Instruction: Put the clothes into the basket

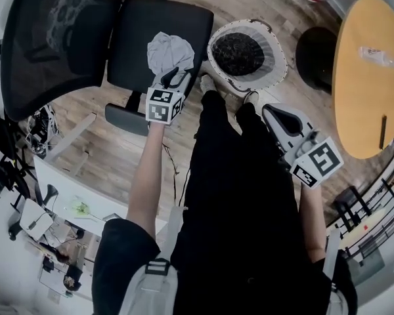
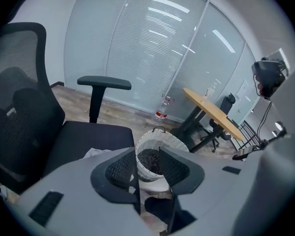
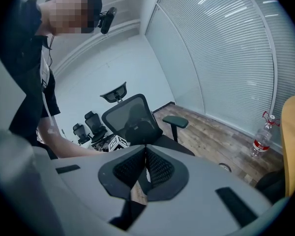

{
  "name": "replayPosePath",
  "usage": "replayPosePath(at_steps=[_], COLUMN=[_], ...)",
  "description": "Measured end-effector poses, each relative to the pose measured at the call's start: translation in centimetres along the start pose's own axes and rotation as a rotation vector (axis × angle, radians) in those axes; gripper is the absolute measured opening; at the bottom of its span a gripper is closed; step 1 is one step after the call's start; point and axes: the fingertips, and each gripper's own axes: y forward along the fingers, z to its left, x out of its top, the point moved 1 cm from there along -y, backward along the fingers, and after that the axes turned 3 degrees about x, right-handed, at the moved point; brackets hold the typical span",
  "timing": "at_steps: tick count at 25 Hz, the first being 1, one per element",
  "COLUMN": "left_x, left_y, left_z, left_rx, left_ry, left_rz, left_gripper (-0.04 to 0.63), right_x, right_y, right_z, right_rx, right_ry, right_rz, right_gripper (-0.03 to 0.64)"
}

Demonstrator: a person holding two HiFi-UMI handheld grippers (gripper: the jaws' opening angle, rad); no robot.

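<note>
L forearm [image 1: 144,176] is bare, stretched fwd and down from a dark short sleeve toward the front edge of the office chair [image 1: 136,44]. The left hand-held gripper [image 1: 176,74] slants down over the seat, marker cube facing up at the head cam. Its jaws stand a little apart with a narrow gap and nothing btwn the pads.

The grey garment [image 1: 169,50] lies crumpled on the seat, right at the jaw tips. Can't tell if they touch it. In the left gripper view, pale cloth [image 2: 96,153] shows just outside the left jaw, not in the gap. Through the gap you see the basket [image 2: 177,142].

R forearm [image 1: 313,222] hangs close to the body, beside the person's right leg. The right hand-held gripper [image 1: 270,112] points fwd and down above the wood floor, toward the basket, apart from it. Its jaws are together, tips meeting and empty. In the right gripper view the chair's mesh back [image 3: 130,114] sits beyond them.

The basket is white woven, on the floor just right of the chair. It has dark clothes [image 1: 238,53] inside. The person's shoes stand near its rim. A round wooden surface [image 1: 364,90] is far right, w/ a bottle [image 1: 379,56] lying on it.
</note>
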Motion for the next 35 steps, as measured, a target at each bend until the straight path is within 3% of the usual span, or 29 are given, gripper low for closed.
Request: replayPosePath(at_steps=[10, 17, 23, 30, 35], left_x=[-3.1, -5.4, -6.8, -8.7, -11.1], left_y=[3.8, 6.7, 9.0, 11.0, 12.9], left_z=[4.2, 5.4, 7.3, 9.5, 10.9], left_rx=[0.071, 0.091, 0.160, 0.201, 0.205], left_ry=[-0.022, 0.035, 0.083, 0.126, 0.102], left_rz=[0.087, 0.157, 0.177, 0.225, 0.287], left_gripper=[0.252, 0.326, 0.387, 0.416, 0.446], right_x=[-0.9, -1.8, -2.6, -3.7, -4.4], right_y=[3.4, 3.8, 4.4, 5.4, 6.3], right_z=[0.6, -0.4, -1.2, -1.4, -1.8], right_rx=[0.051, 0.044, 0.040, 0.049, 0.054], right_ry=[0.040, 0.070, 0.092, 0.118, 0.134], right_rz=[0.054, 0.092, 0.114, 0.142, 0.161], right_gripper=[0.017, 0.017, 0.017, 0.017, 0.017])
